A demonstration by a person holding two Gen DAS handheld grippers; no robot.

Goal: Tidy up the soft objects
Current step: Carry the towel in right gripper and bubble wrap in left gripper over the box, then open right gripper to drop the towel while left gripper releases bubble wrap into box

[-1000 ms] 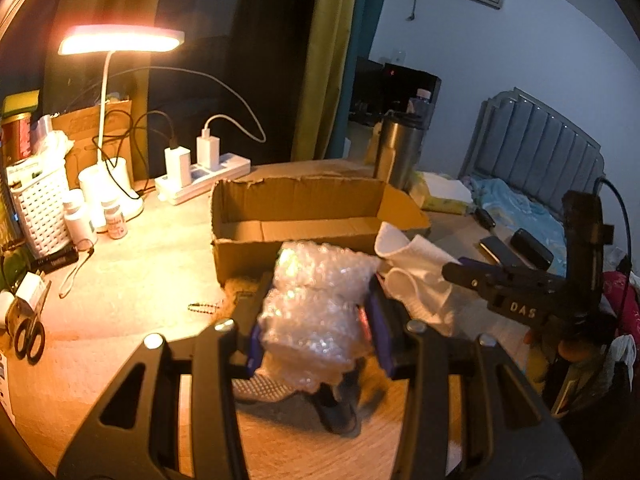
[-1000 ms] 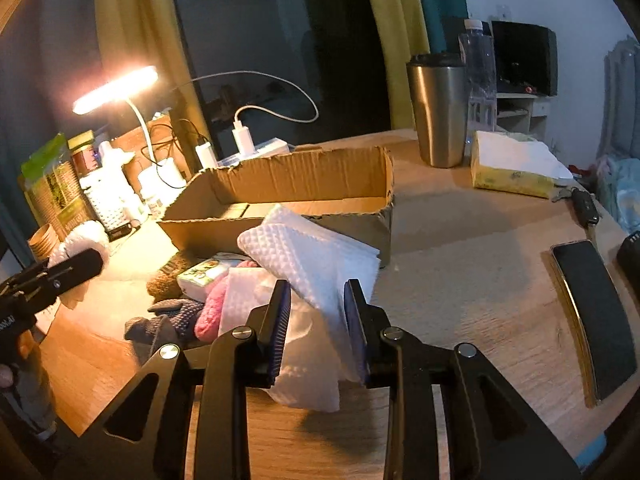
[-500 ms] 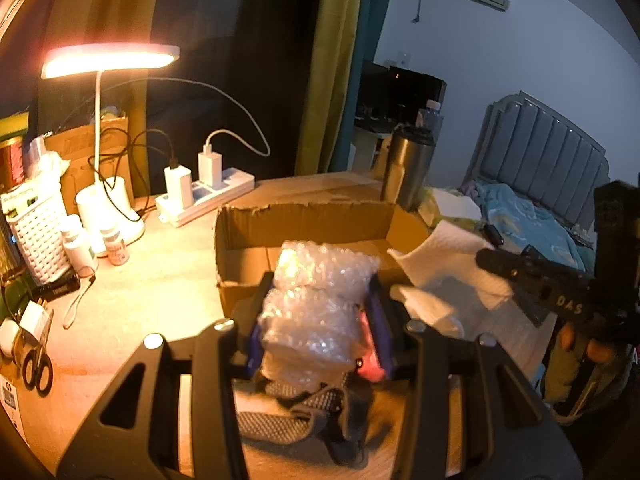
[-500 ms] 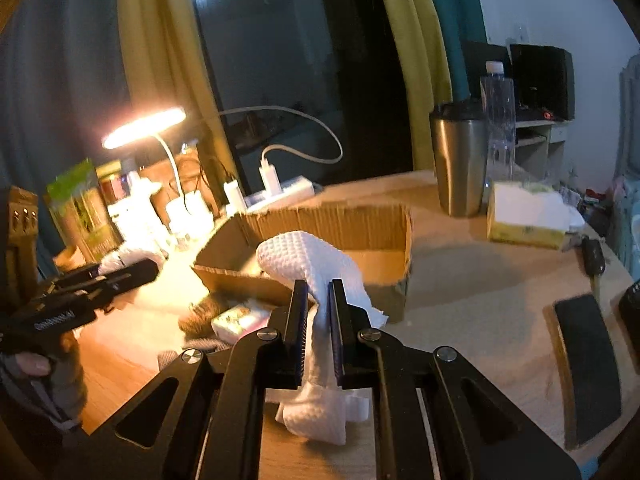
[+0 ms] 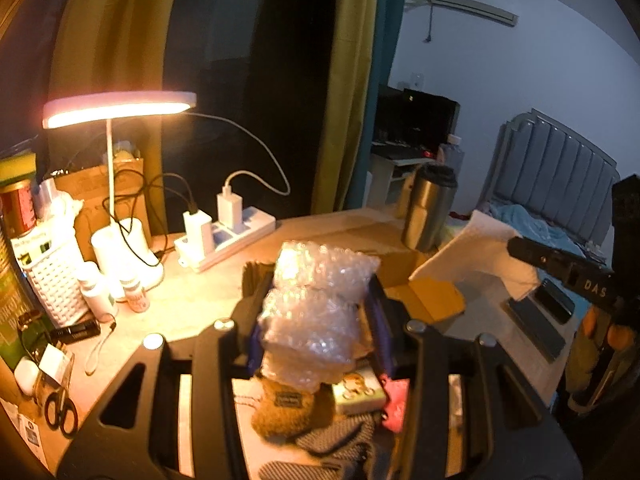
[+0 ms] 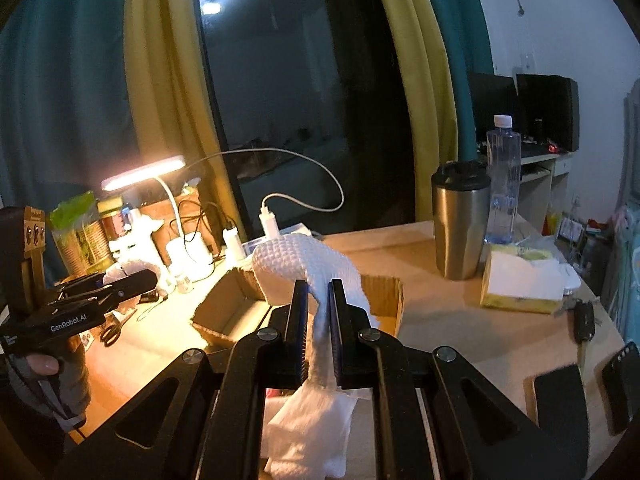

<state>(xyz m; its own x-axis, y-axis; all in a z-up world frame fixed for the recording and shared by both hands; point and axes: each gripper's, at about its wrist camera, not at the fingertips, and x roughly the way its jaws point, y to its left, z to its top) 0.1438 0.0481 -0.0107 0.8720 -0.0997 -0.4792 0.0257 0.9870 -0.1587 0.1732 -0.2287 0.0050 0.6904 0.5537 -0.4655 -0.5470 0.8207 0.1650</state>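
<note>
A wad of bubble wrap (image 5: 316,312) is clamped between the jaws of the left gripper (image 5: 316,320), above the table (image 5: 192,304). A white waffle cloth (image 6: 308,264) is pinched in the closed jaws of the right gripper (image 6: 318,320), over the open cardboard box (image 6: 228,312).

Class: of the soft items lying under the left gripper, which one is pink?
The small pink pouch, right of the brown woolly pouch and above the grey knit cloth.
</note>
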